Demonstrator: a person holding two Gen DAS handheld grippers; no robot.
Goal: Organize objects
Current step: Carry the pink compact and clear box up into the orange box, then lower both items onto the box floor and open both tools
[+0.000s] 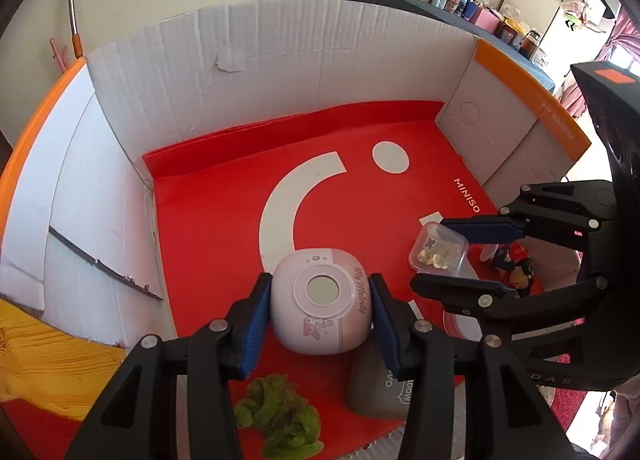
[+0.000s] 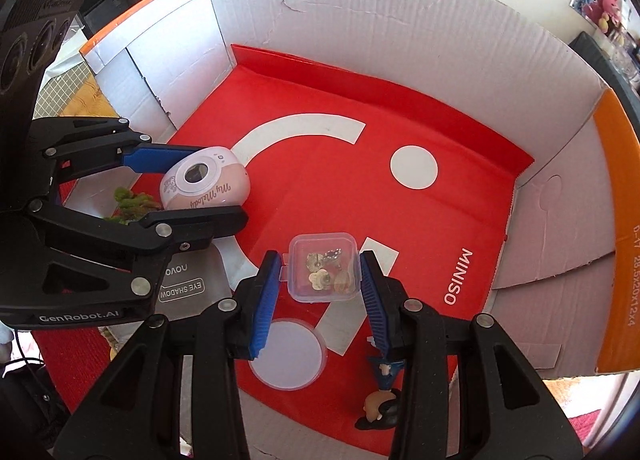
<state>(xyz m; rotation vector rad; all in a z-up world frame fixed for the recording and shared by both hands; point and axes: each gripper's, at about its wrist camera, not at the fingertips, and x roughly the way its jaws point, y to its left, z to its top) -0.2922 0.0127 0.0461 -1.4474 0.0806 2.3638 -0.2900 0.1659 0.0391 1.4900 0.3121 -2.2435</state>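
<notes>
Left tongs (image 1: 318,316): mine, clamped on the rounded pink "My Melody" case with round window (image 1: 320,300), low over the box floor.
Right tongs (image 2: 320,288): mine, blue pads closed against the small clear plastic box of gold trinkets (image 2: 323,268).
Nearby: green fuzzy tuft (image 1: 280,416), grey eye-shadow case (image 1: 380,392), round white lid (image 2: 286,354), dark-haired figurine (image 2: 380,404).
Beyond: white corrugated cardboard box with red floor sheet (image 1: 224,195) holds everything.
</notes>
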